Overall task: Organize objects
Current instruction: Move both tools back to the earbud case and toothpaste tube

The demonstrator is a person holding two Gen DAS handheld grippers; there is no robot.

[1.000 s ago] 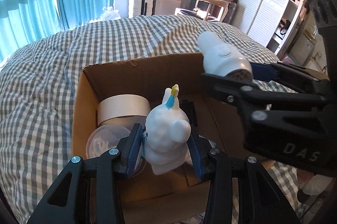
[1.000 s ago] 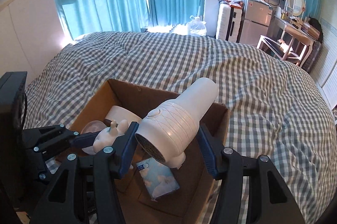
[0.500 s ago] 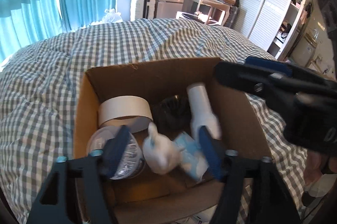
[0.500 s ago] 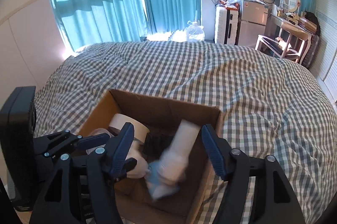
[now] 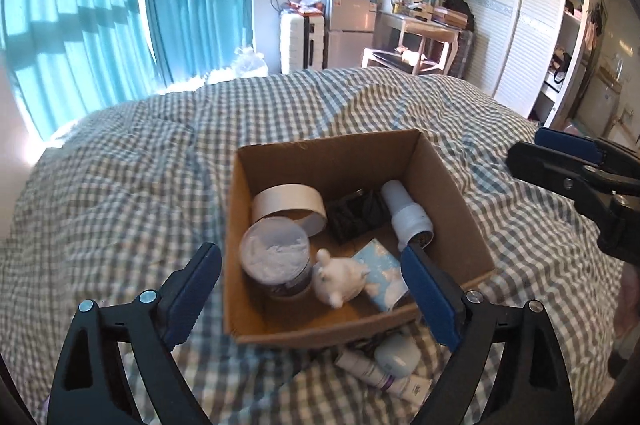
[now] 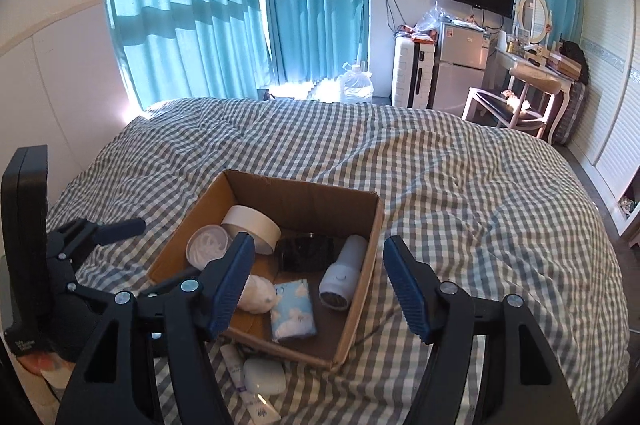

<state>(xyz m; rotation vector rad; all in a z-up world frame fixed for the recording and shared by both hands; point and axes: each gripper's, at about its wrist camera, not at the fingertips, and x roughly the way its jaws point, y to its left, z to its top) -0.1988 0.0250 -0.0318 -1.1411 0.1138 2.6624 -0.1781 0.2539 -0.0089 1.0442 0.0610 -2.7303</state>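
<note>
Cardboard forms an open brown box (image 6: pixel 362 245) resting on a bed covered with a grey-and-white checked quilt (image 6: pixel 460 185). Inside the box, a roll of beige tape (image 5: pixel 286 203) lies toward the far left corner, with a clear round tub with a white lid (image 5: pixel 276 259) just in front of it. A white toy figure with ears (image 5: pixel 340 279) lies on its side against the tub, and a pale blue tissue pack with a cloud print (image 6: pixel 292 309) lies beside the toy. A white hair dryer (image 6: pixel 344 273) lies along the right wall of the box, its grille end nearest the camera, next to a dark black item (image 6: pixel 306 253) that is too shadowed to identify. The left gripper (image 5: pixel 312 297) hovers above the near edge of the box; its blue-padded jaws have just been opening and stand wide apart with nothing between them. The right gripper (image 6: pixel 320 281) also hangs above the box, jaws moderately spread and empty, pads touching nothing. On the quilt just outside the near wall of the box lie a small white rounded case (image 6: pixel 264 375) and a thin white tube (image 6: pixel 234 365). Turquoise curtains (image 6: pixel 200 5) cover the window behind the bed.
</note>
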